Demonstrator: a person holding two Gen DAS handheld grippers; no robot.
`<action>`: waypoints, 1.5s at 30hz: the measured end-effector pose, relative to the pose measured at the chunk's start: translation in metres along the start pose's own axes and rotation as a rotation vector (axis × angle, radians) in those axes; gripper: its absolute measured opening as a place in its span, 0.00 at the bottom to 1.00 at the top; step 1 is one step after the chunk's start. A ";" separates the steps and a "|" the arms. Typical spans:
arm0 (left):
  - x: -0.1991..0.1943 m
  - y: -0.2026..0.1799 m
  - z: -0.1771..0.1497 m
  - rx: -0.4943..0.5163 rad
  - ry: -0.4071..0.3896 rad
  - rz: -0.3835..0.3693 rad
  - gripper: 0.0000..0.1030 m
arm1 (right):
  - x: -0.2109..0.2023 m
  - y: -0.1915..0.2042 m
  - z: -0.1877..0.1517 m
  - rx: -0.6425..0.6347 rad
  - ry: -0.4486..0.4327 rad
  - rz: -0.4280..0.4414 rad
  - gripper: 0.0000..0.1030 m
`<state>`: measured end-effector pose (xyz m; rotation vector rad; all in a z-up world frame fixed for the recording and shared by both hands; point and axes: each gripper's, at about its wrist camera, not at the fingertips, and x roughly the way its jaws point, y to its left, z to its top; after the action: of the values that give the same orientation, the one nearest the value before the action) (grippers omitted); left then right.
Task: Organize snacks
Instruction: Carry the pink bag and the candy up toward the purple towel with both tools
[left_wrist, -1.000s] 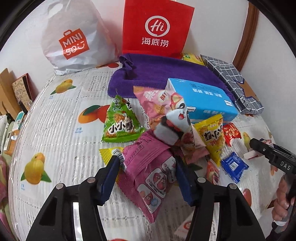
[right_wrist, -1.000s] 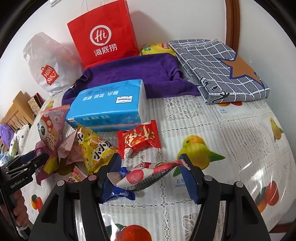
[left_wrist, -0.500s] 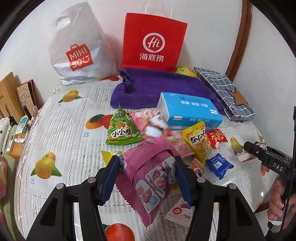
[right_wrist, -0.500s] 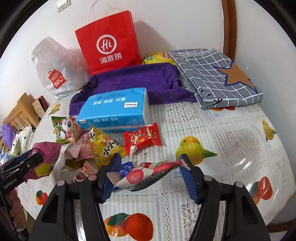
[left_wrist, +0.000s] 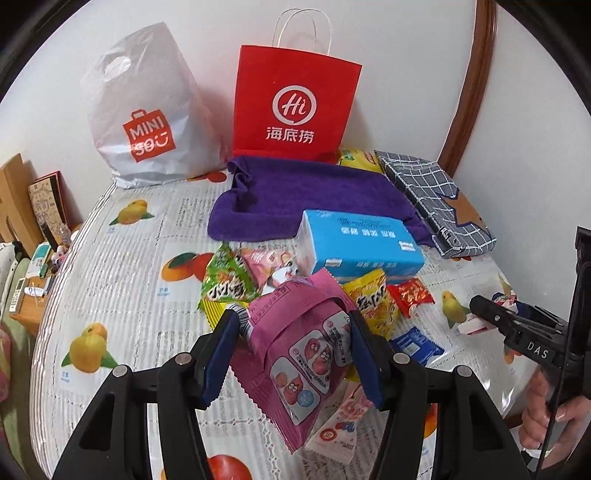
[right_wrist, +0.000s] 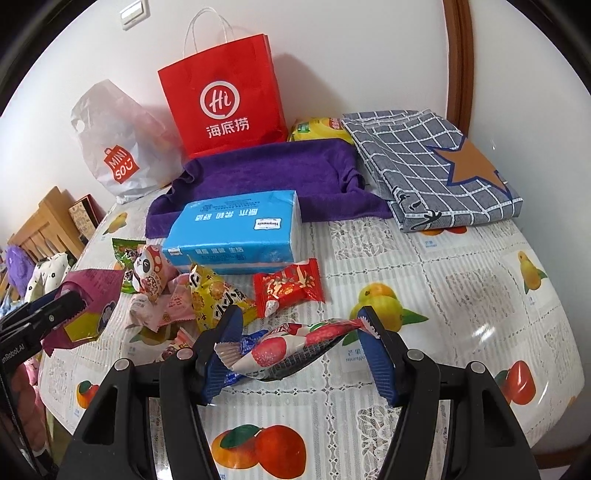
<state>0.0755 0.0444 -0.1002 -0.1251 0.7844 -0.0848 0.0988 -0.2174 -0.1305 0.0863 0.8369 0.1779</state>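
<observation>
My left gripper (left_wrist: 291, 325) is shut on a large pink snack bag (left_wrist: 299, 354) and holds it above the table. It also shows in the right wrist view (right_wrist: 92, 295). My right gripper (right_wrist: 301, 325) is shut on a red-and-white lychee candy packet (right_wrist: 284, 343), lifted off the table. Loose snacks lie in a pile: a green packet (left_wrist: 225, 284), a yellow packet (right_wrist: 214, 299), a red packet (right_wrist: 288, 288), a panda packet (right_wrist: 147, 273) and a blue packet (left_wrist: 417, 339).
A blue tissue pack (right_wrist: 236, 232) lies behind the pile. A purple towel (left_wrist: 310, 199), a red paper bag (left_wrist: 295, 107), a white Miniso bag (left_wrist: 147, 110) and a folded grey checked cloth (right_wrist: 432, 166) stand at the back by the wall. The table edge (right_wrist: 554, 406) curves near right.
Both grippers have risen and pulled back from the pile, each carrying its packet. The panda packet has dropped off the pink bag onto the pile.
</observation>
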 end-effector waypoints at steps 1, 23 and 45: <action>0.000 -0.001 0.003 0.000 -0.001 -0.003 0.55 | 0.000 0.001 0.002 -0.001 0.000 0.002 0.62; 0.024 -0.010 0.090 -0.003 -0.049 -0.021 0.55 | 0.014 0.019 0.094 -0.093 -0.069 0.051 0.60; 0.091 -0.002 0.170 -0.003 -0.028 0.030 0.55 | 0.072 0.017 0.210 -0.116 -0.134 0.058 0.60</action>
<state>0.2601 0.0445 -0.0444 -0.1176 0.7582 -0.0534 0.3006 -0.1878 -0.0405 0.0136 0.6894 0.2719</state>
